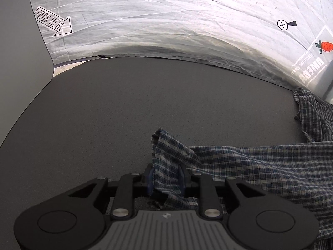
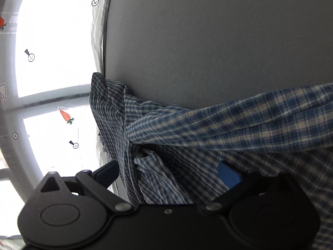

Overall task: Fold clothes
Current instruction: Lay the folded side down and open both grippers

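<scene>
A blue and white plaid shirt (image 1: 260, 166) lies crumpled on the dark grey table (image 1: 124, 114), spreading to the right in the left wrist view. One of its corners sticks up between the fingers of my left gripper (image 1: 165, 179), whose jaws stand apart with the cloth loose between them. In the right wrist view the shirt (image 2: 229, 120) is bunched at the table's left edge, and a sleeve-like band runs off to the right. My right gripper (image 2: 168, 173) is open wide, with folds of shirt between its fingers and the blue pad (image 2: 229, 176) bare.
The table (image 2: 208, 41) is bare beyond the shirt. A white sheet (image 1: 166, 20) printed with arrows, crossed circles and carrots lies past the table's far edge; the same sheet (image 2: 52, 41) shows bright at the left of the right wrist view.
</scene>
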`<state>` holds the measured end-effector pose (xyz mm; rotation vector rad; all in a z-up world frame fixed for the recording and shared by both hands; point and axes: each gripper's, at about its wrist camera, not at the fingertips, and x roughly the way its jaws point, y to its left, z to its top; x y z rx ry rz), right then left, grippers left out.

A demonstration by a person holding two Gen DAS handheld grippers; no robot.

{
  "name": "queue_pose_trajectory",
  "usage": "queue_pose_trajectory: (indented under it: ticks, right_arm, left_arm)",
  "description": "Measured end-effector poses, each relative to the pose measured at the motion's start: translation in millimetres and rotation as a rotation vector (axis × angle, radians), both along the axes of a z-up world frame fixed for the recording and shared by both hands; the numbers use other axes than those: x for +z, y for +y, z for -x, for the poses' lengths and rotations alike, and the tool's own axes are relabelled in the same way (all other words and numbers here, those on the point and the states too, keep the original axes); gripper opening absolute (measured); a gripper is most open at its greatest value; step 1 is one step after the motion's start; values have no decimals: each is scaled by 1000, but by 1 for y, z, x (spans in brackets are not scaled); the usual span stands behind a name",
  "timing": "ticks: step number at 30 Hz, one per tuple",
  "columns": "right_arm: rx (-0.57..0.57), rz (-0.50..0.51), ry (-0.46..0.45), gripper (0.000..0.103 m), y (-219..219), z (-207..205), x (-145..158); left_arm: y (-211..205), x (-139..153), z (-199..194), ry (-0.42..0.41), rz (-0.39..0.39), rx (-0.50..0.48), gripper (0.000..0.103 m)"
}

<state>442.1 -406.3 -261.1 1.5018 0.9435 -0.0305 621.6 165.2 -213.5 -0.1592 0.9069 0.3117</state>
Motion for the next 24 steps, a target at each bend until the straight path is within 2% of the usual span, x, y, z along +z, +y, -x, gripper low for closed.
queue_pose_trajectory:
  ticks: [4, 7, 12, 16, 19, 22, 23, 24]
  right_arm:
    - [-2, -22, -45, 102, 3, -6, 7]
    - [-13, -39, -96, 102, -1, -4, 15]
    - [-60, -90, -165, 102, -26, 6, 22]
    - [-94, -118, -186, 99, -54, 21, 22]
    - [-119, -134, -186, 91, -77, 37, 19]
    - [-169, -162, -177, 70, -100, 56, 9]
    - [-180, -171, -168, 56, -107, 62, 6]
    - [-188, -171, -162, 53, -113, 69, 3]
  left_arm:
    - [-7, 17, 29, -35, 44, 46, 47]
    - [-30, 32, 60, -62, 78, 28, 49]
    - [-102, 52, 116, -75, 149, -80, 54]
    - [-162, 52, 157, -41, 216, -195, 55]
    - [-206, 47, 183, -13, 207, -281, 55]
    - [-241, 38, 205, 32, 181, -339, 55]
    - [-250, 34, 213, 49, 179, -351, 54]
    - [-255, 31, 219, 62, 179, -354, 53]
